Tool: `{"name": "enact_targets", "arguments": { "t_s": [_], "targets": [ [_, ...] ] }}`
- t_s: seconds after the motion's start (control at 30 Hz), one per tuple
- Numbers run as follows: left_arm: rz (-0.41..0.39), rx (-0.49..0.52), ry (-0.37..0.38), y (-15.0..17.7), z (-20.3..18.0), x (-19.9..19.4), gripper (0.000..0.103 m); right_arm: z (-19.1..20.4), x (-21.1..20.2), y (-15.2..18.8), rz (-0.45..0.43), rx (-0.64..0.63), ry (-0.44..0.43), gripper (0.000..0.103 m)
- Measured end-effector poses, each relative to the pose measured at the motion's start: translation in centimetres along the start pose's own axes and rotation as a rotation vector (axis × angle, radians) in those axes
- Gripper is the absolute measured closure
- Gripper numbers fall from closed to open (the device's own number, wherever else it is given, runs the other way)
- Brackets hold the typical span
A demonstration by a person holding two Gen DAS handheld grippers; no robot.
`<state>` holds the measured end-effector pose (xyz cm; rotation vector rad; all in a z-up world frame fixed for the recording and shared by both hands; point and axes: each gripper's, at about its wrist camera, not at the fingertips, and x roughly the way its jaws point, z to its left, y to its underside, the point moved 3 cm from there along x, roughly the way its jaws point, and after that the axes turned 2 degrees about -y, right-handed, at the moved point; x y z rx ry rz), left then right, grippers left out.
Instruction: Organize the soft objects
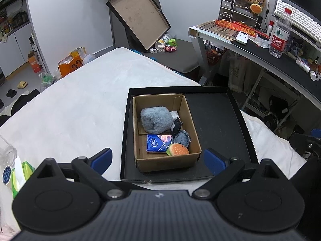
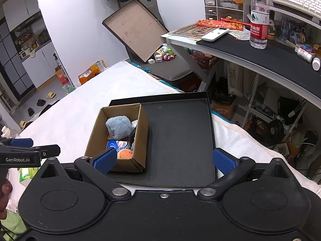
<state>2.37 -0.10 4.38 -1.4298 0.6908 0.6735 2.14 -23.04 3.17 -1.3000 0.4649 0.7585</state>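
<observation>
A brown cardboard box (image 1: 188,112) stands in the left part of a black tray (image 1: 216,116) on the white bed. In it lie a grey-blue plush (image 1: 155,120), a blue tissue pack (image 1: 158,143), a small grey plush (image 1: 181,138) and a burger plush (image 1: 178,150). The box (image 2: 140,128), the plush (image 2: 118,127) and the burger (image 2: 125,154) also show in the right wrist view. My left gripper (image 1: 158,158) is open and empty, just in front of the box. My right gripper (image 2: 164,159) is open and empty over the tray's (image 2: 180,140) near edge.
The white bed (image 1: 80,100) stretches left of the tray. A green packet and a plastic bottle (image 1: 12,170) lie at the near left. A desk (image 1: 260,48) with a water bottle (image 1: 279,34) stands to the right. A tilted box lid (image 1: 138,18) leans behind.
</observation>
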Motion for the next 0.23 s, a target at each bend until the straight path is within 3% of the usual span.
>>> {"name": "enact_targets", "arguments": {
  "t_s": [0.23],
  "targets": [
    [0.007, 0.009, -0.004, 0.03, -0.06, 0.46, 0.006, 0.19, 0.6, -0.08, 0.003, -0.004, -0.007, 0.0]
  ]
}}
